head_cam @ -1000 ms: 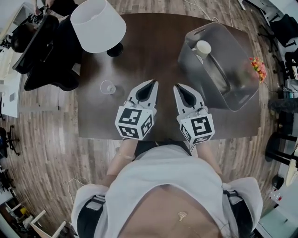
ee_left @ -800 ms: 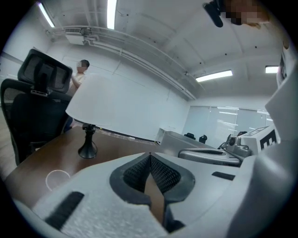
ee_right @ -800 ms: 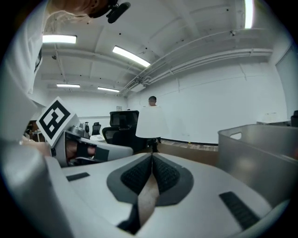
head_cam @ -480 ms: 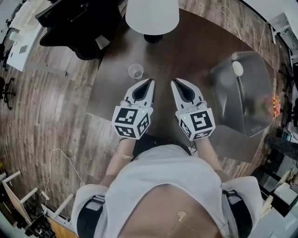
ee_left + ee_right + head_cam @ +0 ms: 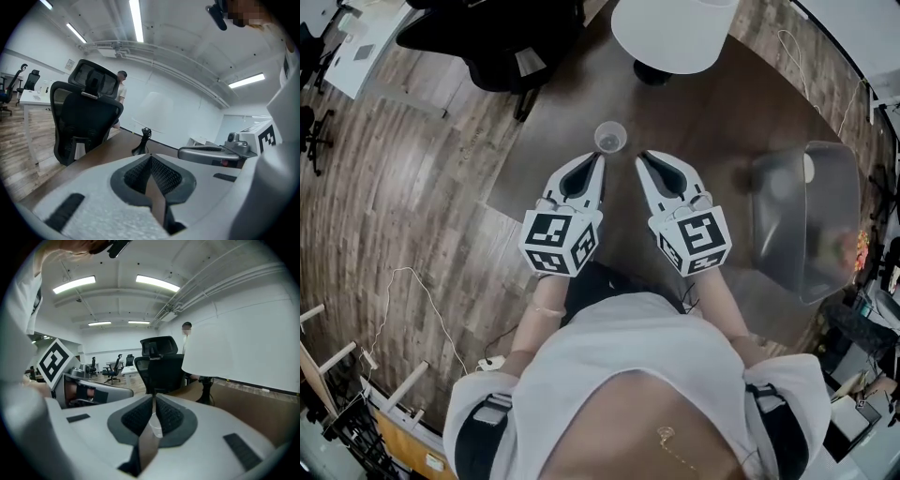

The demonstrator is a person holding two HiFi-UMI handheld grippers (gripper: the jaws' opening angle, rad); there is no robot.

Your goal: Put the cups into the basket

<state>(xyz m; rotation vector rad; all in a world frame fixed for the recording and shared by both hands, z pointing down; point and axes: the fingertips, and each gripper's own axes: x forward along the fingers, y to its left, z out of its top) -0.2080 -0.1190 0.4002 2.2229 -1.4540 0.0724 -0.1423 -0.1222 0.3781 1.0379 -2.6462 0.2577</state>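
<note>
Now: clear cup [image 5: 610, 137] just ahead of tips, nearer left gripper [image 5: 599, 160] than right gripper [image 5: 643, 157]. Both jaw pairs together, empty. Basket [image 5: 811, 220] well right of right gripper.

The cup [image 5: 610, 137] is clear, the table [image 5: 703, 122] dark brown, the lampshade [image 5: 675, 33] white.

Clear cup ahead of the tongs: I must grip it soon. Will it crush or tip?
The clear cup looks thin-walled and empty, so probably light and easily squashed. Standing upright on the smooth table, it would likely slide or tip if nudged.
</note>
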